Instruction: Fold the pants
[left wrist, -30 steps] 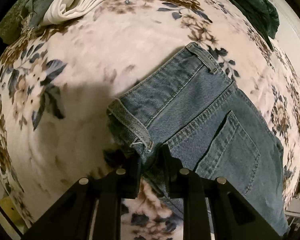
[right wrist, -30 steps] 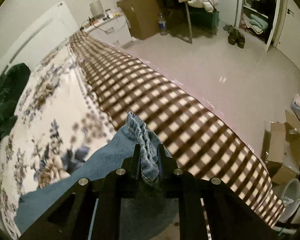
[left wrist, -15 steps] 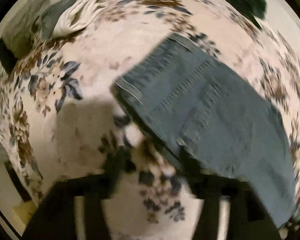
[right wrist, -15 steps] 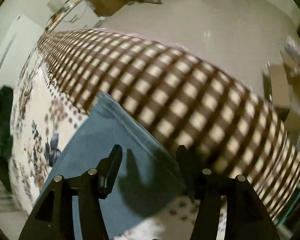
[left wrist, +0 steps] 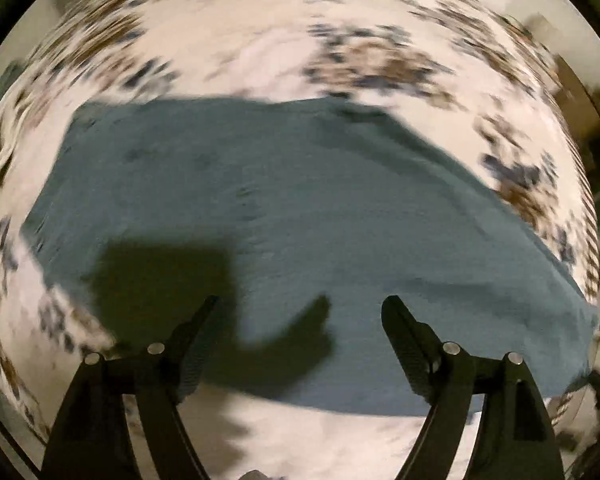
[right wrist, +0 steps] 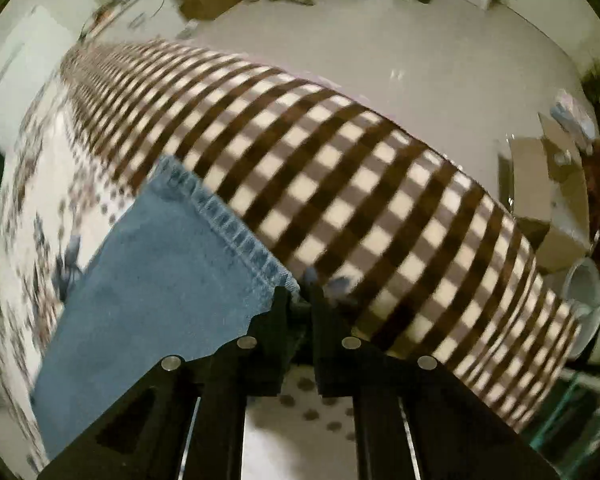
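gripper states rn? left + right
Left gripper: open, jaws spread wide above the jeans, holding nothing.
Right gripper: closed, jaws pinched at the jeans' hem corner.

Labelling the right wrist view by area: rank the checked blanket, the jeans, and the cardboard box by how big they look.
1. checked blanket
2. jeans
3. cardboard box, though it lies farther from the camera, so its true size is unsure.

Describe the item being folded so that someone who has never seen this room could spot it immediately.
Start at the bed with the floral bedspread and the brown checked blanket along its edge. The blue denim pants lie flat across the florals, their stitched hem at the checks. They are the only plain blue cloth there.
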### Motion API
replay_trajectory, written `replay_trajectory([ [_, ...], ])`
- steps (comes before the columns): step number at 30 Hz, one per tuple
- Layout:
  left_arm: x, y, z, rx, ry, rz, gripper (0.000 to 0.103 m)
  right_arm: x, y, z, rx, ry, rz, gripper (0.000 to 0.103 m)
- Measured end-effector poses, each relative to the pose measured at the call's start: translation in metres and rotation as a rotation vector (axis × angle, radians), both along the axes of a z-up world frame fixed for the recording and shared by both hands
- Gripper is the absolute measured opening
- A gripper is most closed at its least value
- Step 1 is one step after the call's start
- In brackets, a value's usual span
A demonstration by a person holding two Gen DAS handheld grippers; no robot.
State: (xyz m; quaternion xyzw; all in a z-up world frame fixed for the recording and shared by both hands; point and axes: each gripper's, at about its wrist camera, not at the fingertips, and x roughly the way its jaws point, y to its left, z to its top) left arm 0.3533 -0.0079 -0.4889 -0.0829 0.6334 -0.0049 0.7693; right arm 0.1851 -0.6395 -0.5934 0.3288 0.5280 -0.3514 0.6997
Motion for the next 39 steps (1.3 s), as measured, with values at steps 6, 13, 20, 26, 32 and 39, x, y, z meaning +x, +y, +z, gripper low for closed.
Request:
replay_trajectory([
  [6,0.042,-0.084,-0.002,0.034,0.007,-0.179,0.080,0.070,0.056,0.037,0.027,-0.074,0.205,0.061],
  [13,0.101,-0.153,-0.064,0.166,0.064,-0.314,0.085,0.227,0.143,-0.030,0.184,0.081,0.623,0.065],
  [20,0.110,-0.141,-0.069,0.150,0.036,-0.305,0.093,0.271,0.191,-0.065,0.109,0.227,0.945,0.065],
  [26,0.099,-0.133,-0.057,0.156,0.036,-0.299,0.093,0.250,0.206,-0.062,0.029,0.225,1.119,0.031],
  [32,0.097,-0.128,-0.047,0.154,0.037,-0.309,0.093,0.235,0.227,-0.049,-0.139,0.194,1.209,0.002],
  [39,0.098,-0.122,-0.045,0.152,0.037,-0.291,0.092,0.254,0.196,-0.010,-0.255,0.085,1.088,0.000],
])
